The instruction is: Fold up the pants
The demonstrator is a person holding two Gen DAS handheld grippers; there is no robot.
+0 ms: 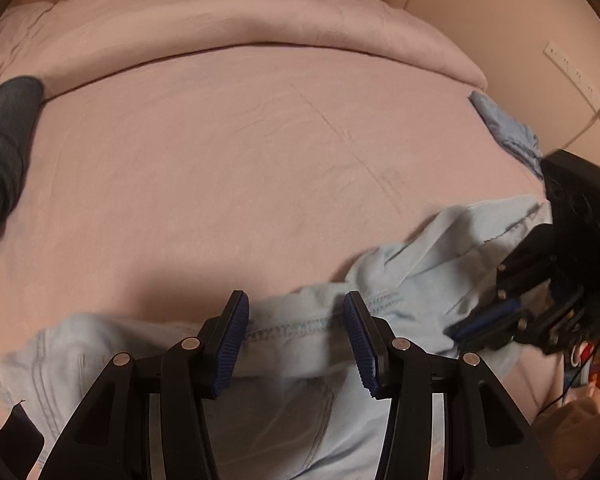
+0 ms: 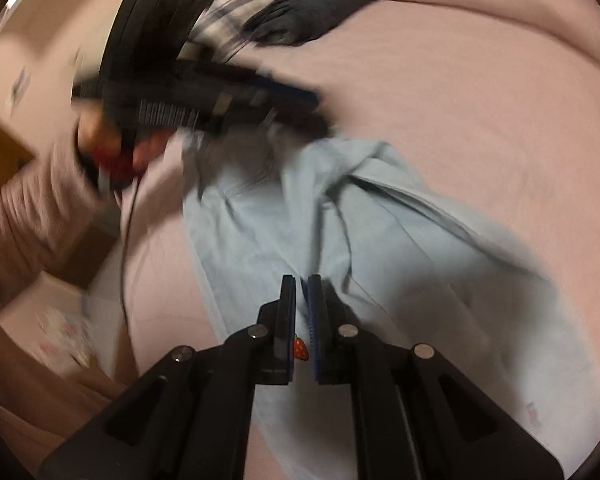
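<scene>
Light blue denim pants [image 1: 292, 360] lie crumpled on a pale pink bedsheet [image 1: 220, 160], along the near edge of the bed and spreading to the right. At the far left, a dark grey folded garment [image 1: 4, 148] rests on the sheet, well apart from the pants. A thick pink duvet [image 1: 220, 20] is bunched across the far side. The left gripper [image 1: 296, 336], black with ribbed blue pads, hangs over a stitched seam of the pants with its jaws spread; the pads do not press the cloth. Farther right, a smaller, darker blue cloth [image 1: 504, 128] lies at the bed's right edge. The right gripper [image 2: 301, 312] is clenched almost fully; whether it pinches a fold of the denim cannot be told. In its blurred view, a hand [image 2: 116, 148] in a ribbed pink sleeve [image 2: 20, 216] holds the left tool.
</scene>
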